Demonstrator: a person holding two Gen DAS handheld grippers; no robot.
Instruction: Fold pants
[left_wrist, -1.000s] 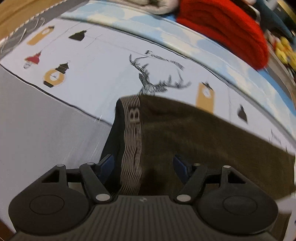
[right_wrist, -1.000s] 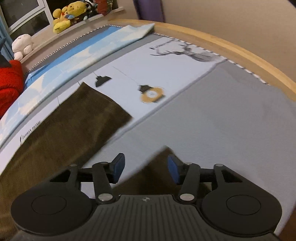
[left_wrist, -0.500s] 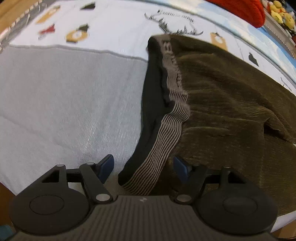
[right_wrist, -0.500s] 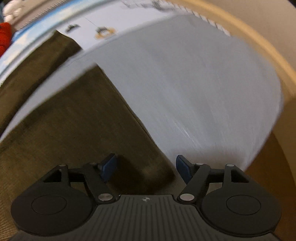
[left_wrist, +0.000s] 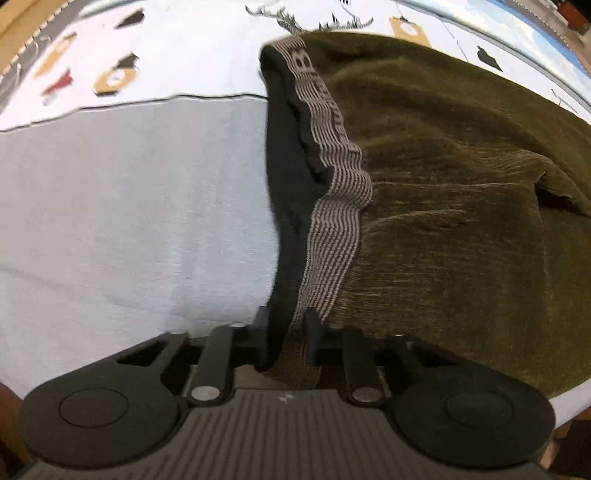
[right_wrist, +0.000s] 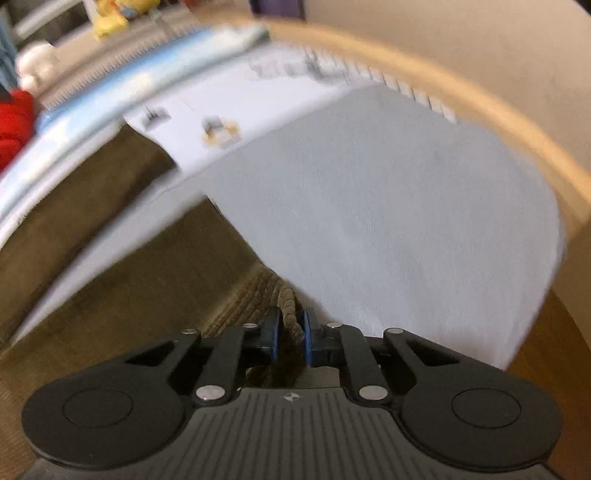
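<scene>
On the bed (left_wrist: 129, 206), the olive pants (left_wrist: 461, 206) lie spread out, not yet folded. The left tool (left_wrist: 283, 332) has just closed onto the striped waistband (left_wrist: 332, 229); the right tool (right_wrist: 290, 334) has just closed on a leg hem. Judging by this, every fold remains.

A big letter "B" shows on the striped waistband (left_wrist: 334, 177) of the pants (left_wrist: 461, 206); the remaining letters blur.
</scene>
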